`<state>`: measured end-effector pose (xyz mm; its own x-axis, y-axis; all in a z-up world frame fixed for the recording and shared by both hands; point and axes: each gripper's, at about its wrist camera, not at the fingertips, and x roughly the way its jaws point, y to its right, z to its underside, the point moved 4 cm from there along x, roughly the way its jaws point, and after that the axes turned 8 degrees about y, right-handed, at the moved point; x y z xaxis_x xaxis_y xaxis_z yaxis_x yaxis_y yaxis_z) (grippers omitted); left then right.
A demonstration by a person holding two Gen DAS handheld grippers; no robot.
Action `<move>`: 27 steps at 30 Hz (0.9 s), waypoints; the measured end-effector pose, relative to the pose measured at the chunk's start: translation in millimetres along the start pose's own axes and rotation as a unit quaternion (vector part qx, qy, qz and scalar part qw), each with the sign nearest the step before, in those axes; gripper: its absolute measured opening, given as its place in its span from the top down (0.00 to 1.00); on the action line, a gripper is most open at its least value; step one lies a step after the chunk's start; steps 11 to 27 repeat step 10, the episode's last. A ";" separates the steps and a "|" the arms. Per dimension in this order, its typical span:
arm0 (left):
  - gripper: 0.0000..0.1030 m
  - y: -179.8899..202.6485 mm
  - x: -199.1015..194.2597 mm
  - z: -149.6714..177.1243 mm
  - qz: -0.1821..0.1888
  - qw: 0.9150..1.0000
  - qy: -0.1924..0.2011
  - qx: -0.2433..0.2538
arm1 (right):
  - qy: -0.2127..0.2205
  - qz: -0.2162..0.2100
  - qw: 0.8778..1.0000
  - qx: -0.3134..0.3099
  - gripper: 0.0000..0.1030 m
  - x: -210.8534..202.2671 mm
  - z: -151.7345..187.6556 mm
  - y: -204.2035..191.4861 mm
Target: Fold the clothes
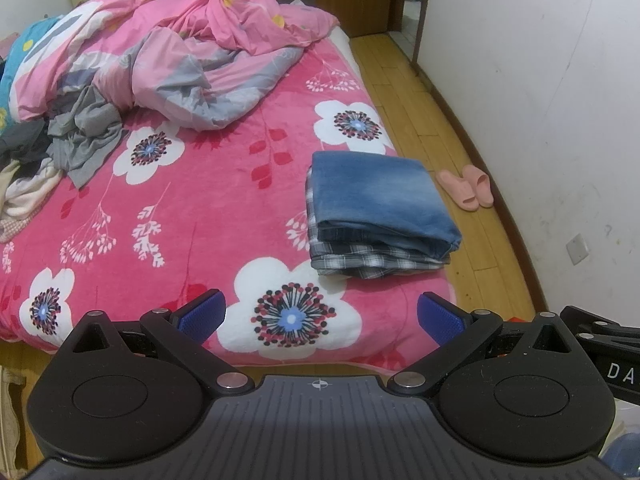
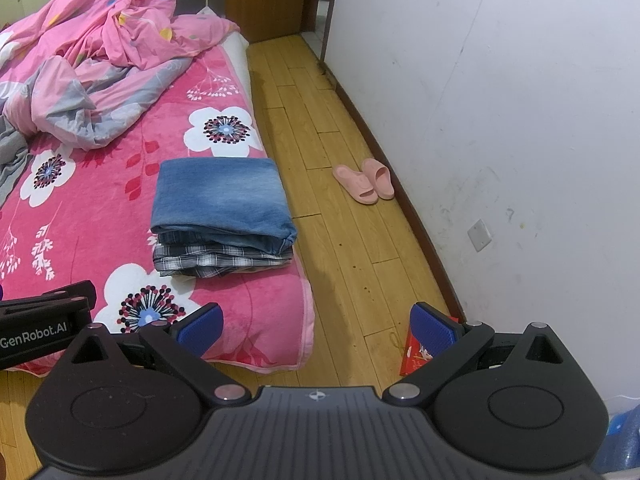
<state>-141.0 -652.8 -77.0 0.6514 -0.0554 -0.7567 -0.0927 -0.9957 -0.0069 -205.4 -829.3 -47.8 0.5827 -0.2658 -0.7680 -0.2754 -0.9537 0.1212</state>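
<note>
Nearest the lens, the black body of each claw fills the bottom of its view, so the hands holding them are hidden. The left claw (image 1: pixel 320 316) is held level over the foot of the bed, its blue pads (image 1: pixel 202 314) spread wide with nothing between them. The right claw (image 2: pixel 316 326) is likewise spread and empty, held level over the bed's corner and the wooden floor (image 2: pixel 344 240); a red packet (image 2: pixel 416 354) on the floor is partly covered by its right pad. A part of each claw is seen at the edge of the other's view, cut off by the frame.

Just beyond, on the pink flowered blanket (image 1: pixel 192 200) near the bed's right edge, the folded jeans (image 1: pixel 380 200) lie on top of a folded plaid garment (image 1: pixel 360 262), of which only the edges show. Pink slippers (image 1: pixel 466 186) stand on the floor by the wall.

Farther back at the left, a heap of unfolded clothes (image 1: pixel 76 140) is seen, cut off by the frame; single pieces cannot be told apart beyond a grey one. Behind it a crumpled pink duvet (image 1: pixel 192 40) covers the head of the bed.
</note>
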 end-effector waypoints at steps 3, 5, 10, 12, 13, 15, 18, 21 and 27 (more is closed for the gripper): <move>0.00 -0.8 -0.1 0.4 0.000 1.000 0.000 0.000 | 0.000 0.000 1.000 0.000 0.01 0.2 -0.2 -0.2; 0.00 -0.8 0.0 0.4 0.000 1.000 0.000 0.000 | 0.000 0.000 1.000 0.000 0.01 0.1 -0.8 -0.6; 0.00 -2.0 0.3 0.9 -0.002 1.000 0.000 -0.002 | 0.000 0.000 1.000 0.000 0.01 0.1 -0.3 -0.8; 0.00 -2.0 0.3 0.9 -0.002 1.000 0.000 -0.002 | 0.000 0.000 1.000 0.000 0.01 0.1 -0.3 -0.8; 0.00 -2.0 0.3 0.9 -0.002 1.000 0.000 -0.002 | 0.000 0.000 1.000 0.000 0.01 0.1 -0.3 -0.8; 0.00 -2.0 0.3 0.9 -0.002 1.000 0.000 -0.002 | 0.000 0.000 1.000 0.000 0.01 0.1 -0.3 -0.8; 0.00 -2.0 0.3 0.9 -0.002 1.000 0.000 -0.002 | 0.000 0.000 1.000 0.000 0.01 0.1 -0.3 -0.8; 0.00 -2.0 0.3 0.9 -0.002 1.000 0.000 -0.002 | 0.000 0.000 1.000 0.000 0.01 0.1 -0.3 -0.8; 0.00 -2.0 0.3 0.9 -0.002 1.000 0.000 -0.002 | 0.000 0.000 1.000 0.000 0.01 0.1 -0.3 -0.8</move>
